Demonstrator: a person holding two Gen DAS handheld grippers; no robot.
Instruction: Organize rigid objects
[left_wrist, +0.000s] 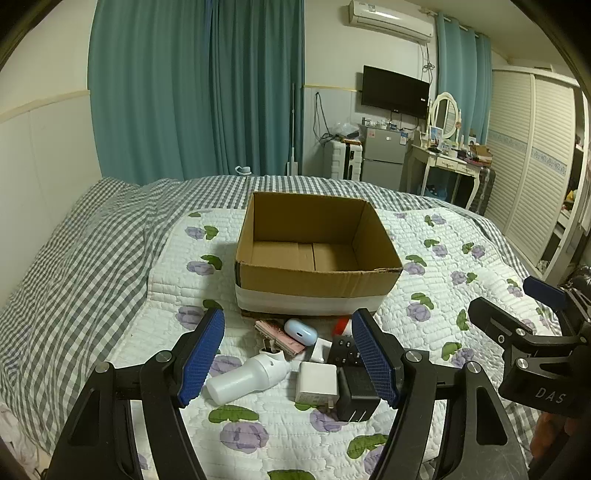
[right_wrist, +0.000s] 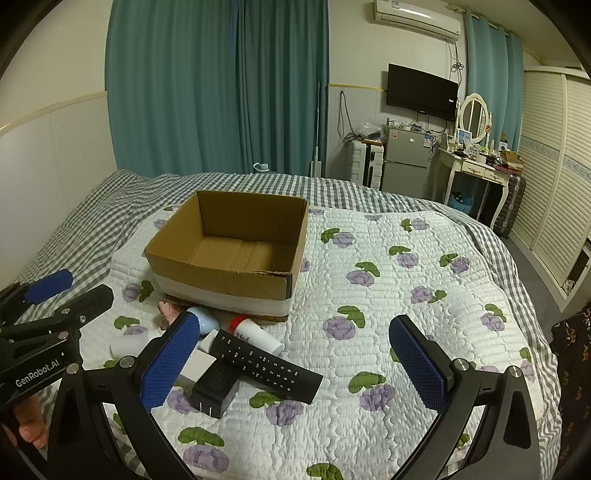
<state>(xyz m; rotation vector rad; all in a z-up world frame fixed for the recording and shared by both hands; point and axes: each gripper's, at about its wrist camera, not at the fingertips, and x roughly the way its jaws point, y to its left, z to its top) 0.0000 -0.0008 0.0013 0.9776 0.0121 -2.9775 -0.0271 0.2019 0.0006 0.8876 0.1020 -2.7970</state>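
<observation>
from your left wrist, the left gripper hangs with its blue pads spread wide and nothing between them, above a cluster of small things on the floral quilt. under it lie a white bottle on its side, a white charger touching a black adapter, a light blue case and a pink item just in front of the cardboard box, which stands open. your right gripper's side shows at the right edge.

from your right wrist, the right gripper is likewise released, pads far apart and gripping nothing. the black remote lies flat between them, resting partly on the adapter, with a red-capped tube just behind it, near the box.
</observation>
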